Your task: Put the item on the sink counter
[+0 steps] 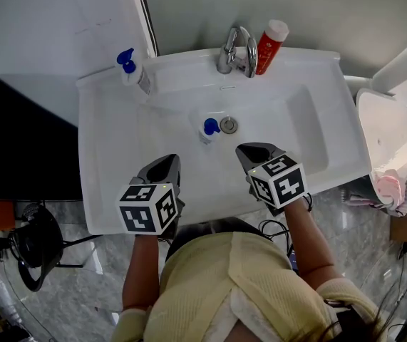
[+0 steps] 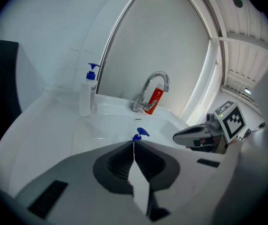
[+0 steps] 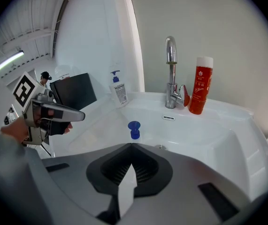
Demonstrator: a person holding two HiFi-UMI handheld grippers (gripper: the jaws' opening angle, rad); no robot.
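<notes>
A blue-pump bottle (image 1: 133,71) stands back left on the tabletop (image 1: 103,155), its label unreadable. The left hand-held gripper (image 1: 166,164) is closed, empty. The small blue-capped bottle (image 1: 209,128) sits in the basin beside the drain (image 1: 229,125), its pale body hard to make out. The right hand-held gripper (image 1: 254,152) is closed, empty. The red bottle's (image 1: 269,46) white print is illegible.

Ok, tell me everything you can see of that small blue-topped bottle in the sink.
The small bottle has a blue pump top on a pale, plastic-looking body. It seems to stand upright on the floor of the white basin, just left of the drain in the head view. Only the basin touches it.
</notes>
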